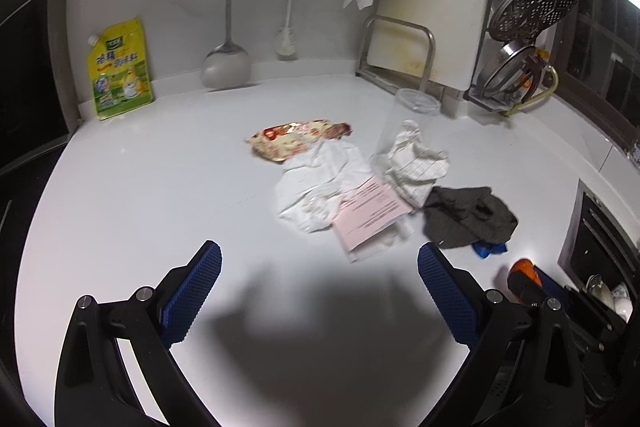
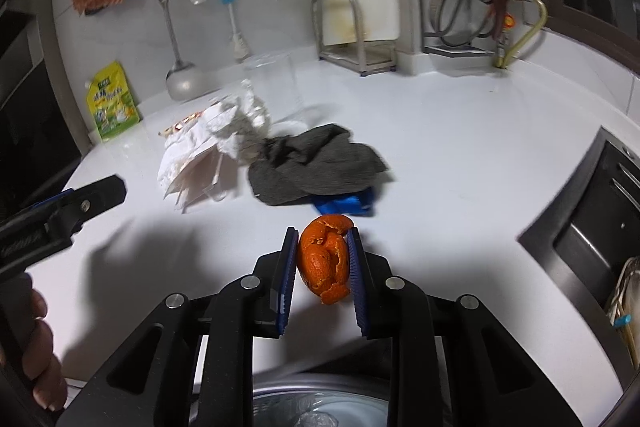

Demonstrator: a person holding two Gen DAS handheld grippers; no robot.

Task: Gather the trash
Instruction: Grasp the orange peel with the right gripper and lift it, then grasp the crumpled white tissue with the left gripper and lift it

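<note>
Right tongs (image 2: 323, 247) clamp one orange peel (image 2: 326, 259); left tongs (image 1: 320, 267) spread wide; one grey cloth (image 2: 316, 167).

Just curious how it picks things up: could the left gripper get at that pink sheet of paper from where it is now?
Probably yes. The left gripper is open and empty, and only bare counter lies between it and the pink paper, whose near edge lies uncovered.

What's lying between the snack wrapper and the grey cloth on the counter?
In the left wrist view, crumpled white paper, a pink sheet and a clear cup lie between the snack wrapper and the grey cloth.
</note>
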